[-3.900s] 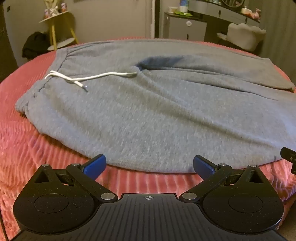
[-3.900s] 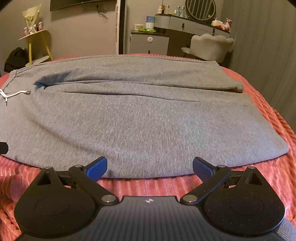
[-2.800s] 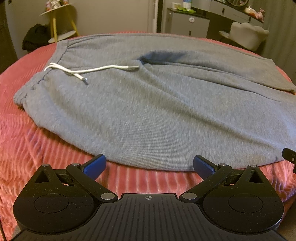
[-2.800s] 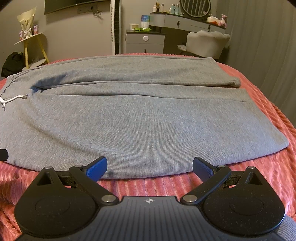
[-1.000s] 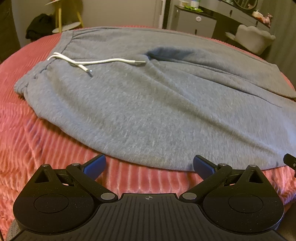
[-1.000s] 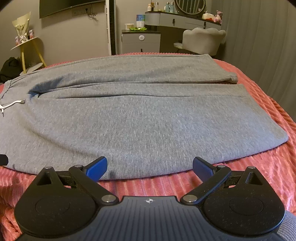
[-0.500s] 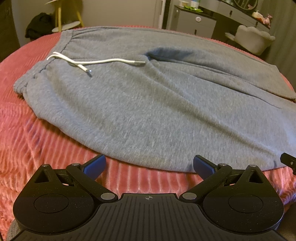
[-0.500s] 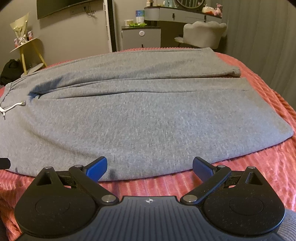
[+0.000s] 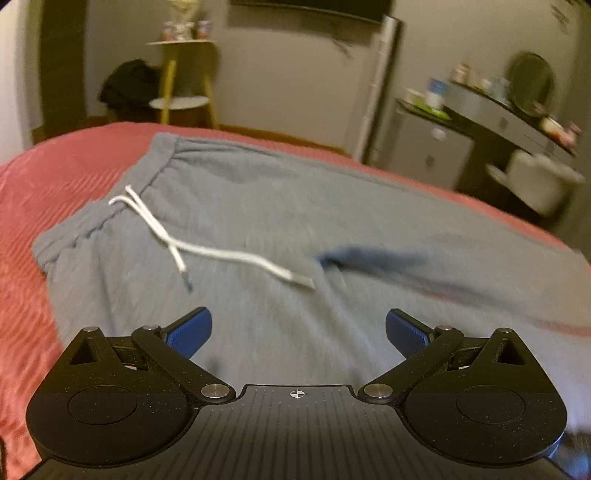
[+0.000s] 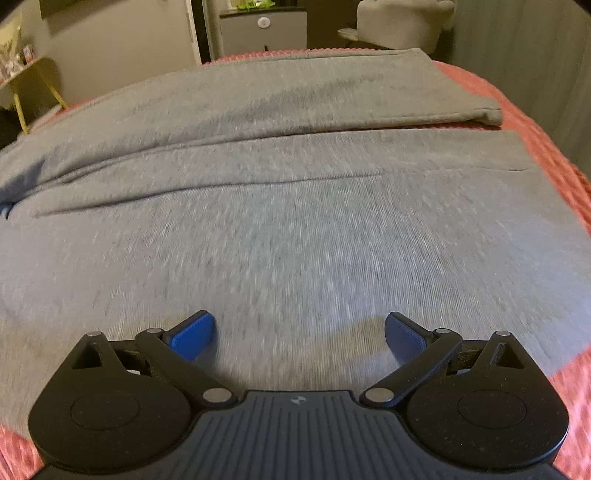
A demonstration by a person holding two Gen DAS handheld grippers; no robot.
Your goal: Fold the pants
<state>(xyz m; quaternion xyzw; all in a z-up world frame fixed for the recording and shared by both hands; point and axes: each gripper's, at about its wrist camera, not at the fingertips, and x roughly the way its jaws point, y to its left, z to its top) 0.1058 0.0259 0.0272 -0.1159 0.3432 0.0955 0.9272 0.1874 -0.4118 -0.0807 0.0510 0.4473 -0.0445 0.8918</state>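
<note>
Grey sweatpants lie flat on a red ribbed bedspread, waistband to the left with a white drawstring across the front. In the right wrist view the two legs run to the right, the far leg's cuff at the upper right. My left gripper is open and empty, low over the near hip area below the drawstring. My right gripper is open and empty, low over the near leg.
The bedspread shows at the right edge in the right wrist view. Beyond the bed stand a yellow side table, a grey cabinet, a dresser with a mirror and a white chair.
Both grippers have moved forward from the near edge of the bed to over the pants. The left view has swung left toward the waistband. Both jaws stay open.
</note>
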